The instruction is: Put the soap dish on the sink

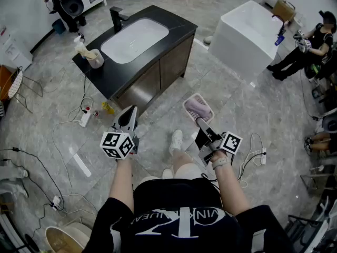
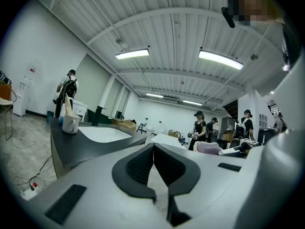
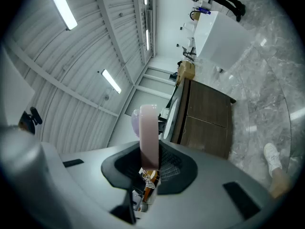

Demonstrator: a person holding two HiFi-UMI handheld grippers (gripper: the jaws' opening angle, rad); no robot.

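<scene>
A pink soap dish (image 1: 198, 108) with a pale purple soap in it is held out over the floor, pinched by its near rim in my right gripper (image 1: 202, 123). In the right gripper view the soap dish (image 3: 148, 128) shows edge-on between the pads of the right gripper (image 3: 150, 165). The sink (image 1: 134, 38), a white basin in a black counter, stands ahead to the left, well apart from the dish. My left gripper (image 1: 128, 116) points towards the cabinet. In the left gripper view the left gripper (image 2: 153, 152) is shut and holds nothing.
A black faucet (image 1: 116, 18) and a cup (image 1: 96, 58) with a brush stand on the counter. Beyond the dish to the right is a white bathtub (image 1: 247, 33). Cables and a power strip (image 1: 86, 118) lie on the floor at the left. People stand at the far right.
</scene>
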